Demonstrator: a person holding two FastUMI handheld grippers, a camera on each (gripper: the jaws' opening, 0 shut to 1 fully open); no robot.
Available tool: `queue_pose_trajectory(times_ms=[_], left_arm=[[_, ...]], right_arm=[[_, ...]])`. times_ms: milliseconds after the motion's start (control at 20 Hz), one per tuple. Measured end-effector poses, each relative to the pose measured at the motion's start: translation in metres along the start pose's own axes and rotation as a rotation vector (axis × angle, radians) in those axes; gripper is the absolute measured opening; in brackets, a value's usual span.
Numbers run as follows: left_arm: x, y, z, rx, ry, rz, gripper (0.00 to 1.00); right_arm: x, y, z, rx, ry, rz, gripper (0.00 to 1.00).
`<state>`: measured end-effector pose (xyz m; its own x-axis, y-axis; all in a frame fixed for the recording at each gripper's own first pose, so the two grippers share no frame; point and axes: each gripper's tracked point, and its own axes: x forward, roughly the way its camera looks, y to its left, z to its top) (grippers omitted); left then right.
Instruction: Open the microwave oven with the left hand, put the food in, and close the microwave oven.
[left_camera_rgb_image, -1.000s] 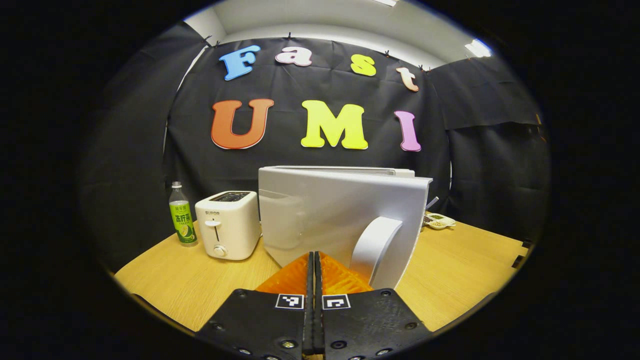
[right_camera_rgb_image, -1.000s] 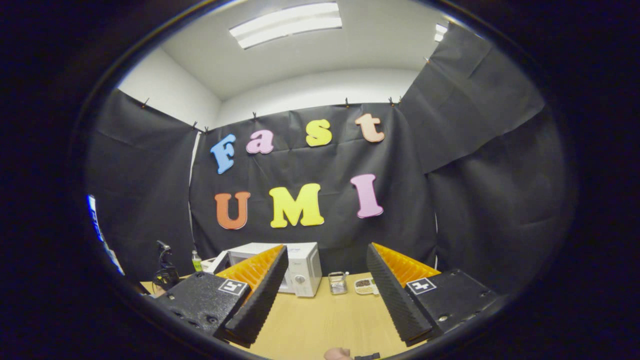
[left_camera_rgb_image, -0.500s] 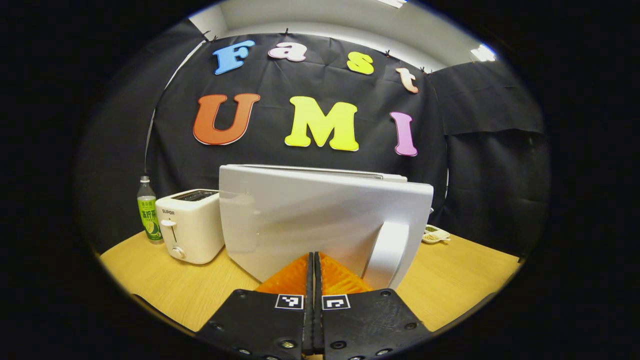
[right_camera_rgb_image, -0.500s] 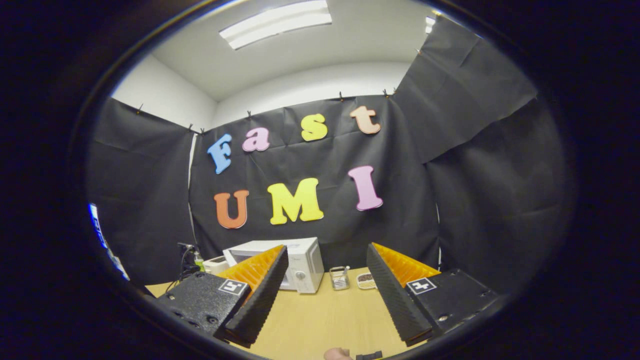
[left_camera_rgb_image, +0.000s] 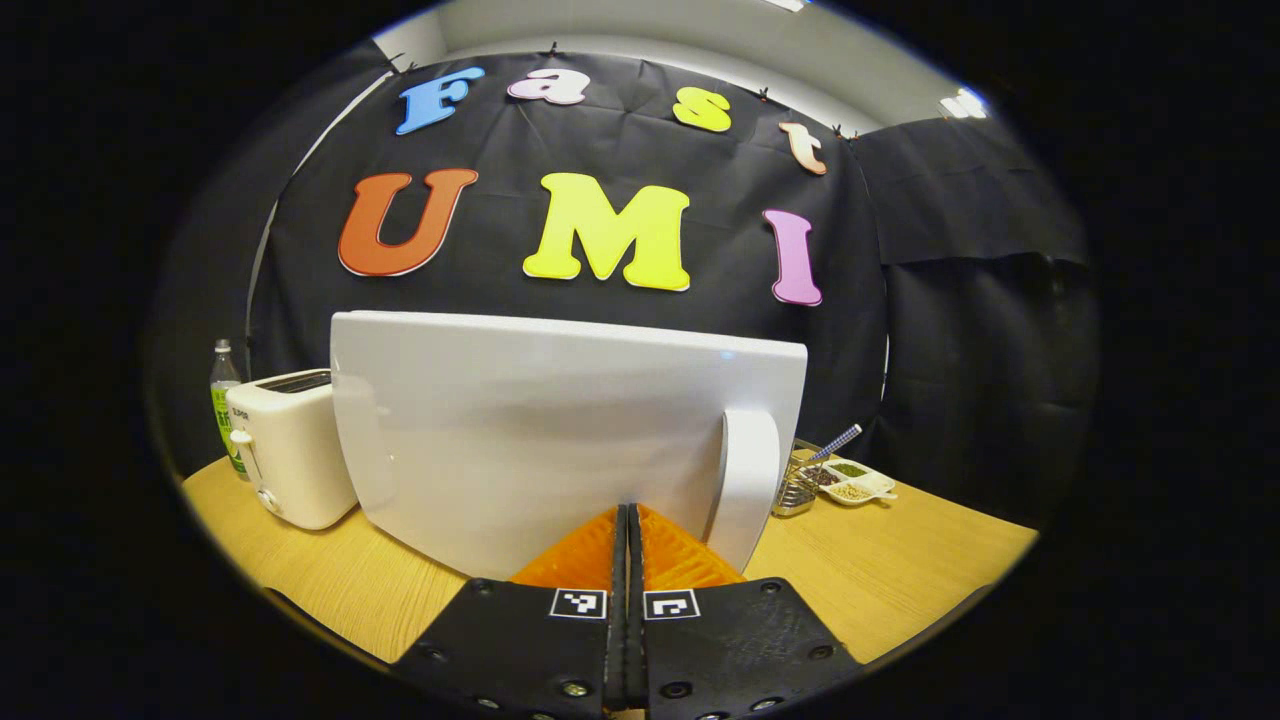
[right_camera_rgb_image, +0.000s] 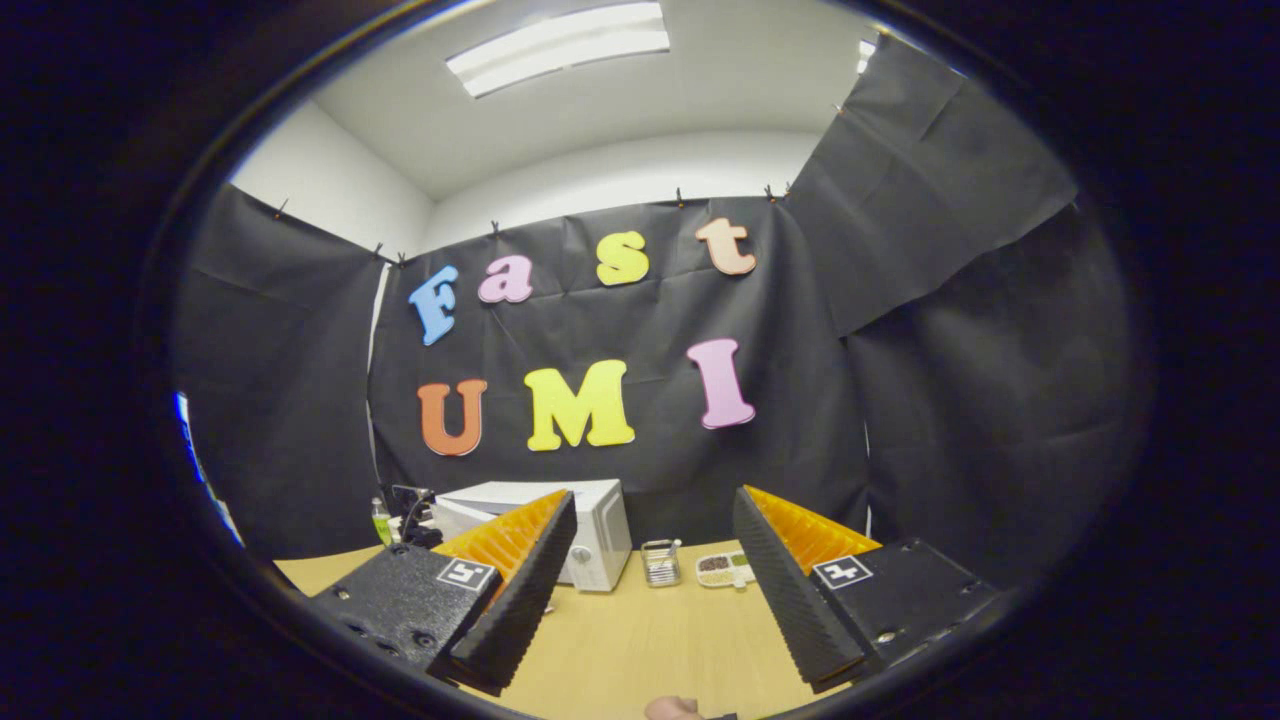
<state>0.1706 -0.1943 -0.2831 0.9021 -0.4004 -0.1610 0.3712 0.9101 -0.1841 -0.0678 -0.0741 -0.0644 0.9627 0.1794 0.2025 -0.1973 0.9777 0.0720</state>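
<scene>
The white microwave door stands broad in front of me in the left gripper view, its curved handle at its right edge. My left gripper is shut with nothing between its fingers. Its tips rest against the door's outer face just left of the handle. In the right gripper view the microwave sits far off at the back of the table, partly hidden behind one finger. My right gripper hangs open and empty above the table, well short of the oven.
Left of the door stand a white toaster and a green-labelled bottle. A small wire basket and a divided dish lie right of the oven. The wooden table stretches bare to the right.
The door has swung away from me, turning face-on, with my shut left gripper following against it. Toaster and bottle slid left in that view. The right gripper barely shifted.
</scene>
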Motion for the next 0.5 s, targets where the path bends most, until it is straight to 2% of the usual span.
queue_pose_trajectory(times_ms=[100,150,200,500], left_arm=[[0.014,-0.002,-0.004,0.004,0.016,0.002,0.0],[0.02,-0.002,-0.003,0.007,0.019,0.018,0.1],[0.024,-0.001,-0.002,0.011,0.021,0.036,0.0],[0.063,-0.012,0.002,-0.002,0.023,0.058,0.0]], right_arm=[[0.009,-0.004,-0.006,0.015,0.01,0.003,1.0],[0.012,-0.007,-0.009,0.021,0.014,0.002,1.0],[0.017,-0.01,-0.012,0.03,0.017,0.002,1.0],[0.038,-0.023,-0.033,0.033,0.052,0.006,1.0]])
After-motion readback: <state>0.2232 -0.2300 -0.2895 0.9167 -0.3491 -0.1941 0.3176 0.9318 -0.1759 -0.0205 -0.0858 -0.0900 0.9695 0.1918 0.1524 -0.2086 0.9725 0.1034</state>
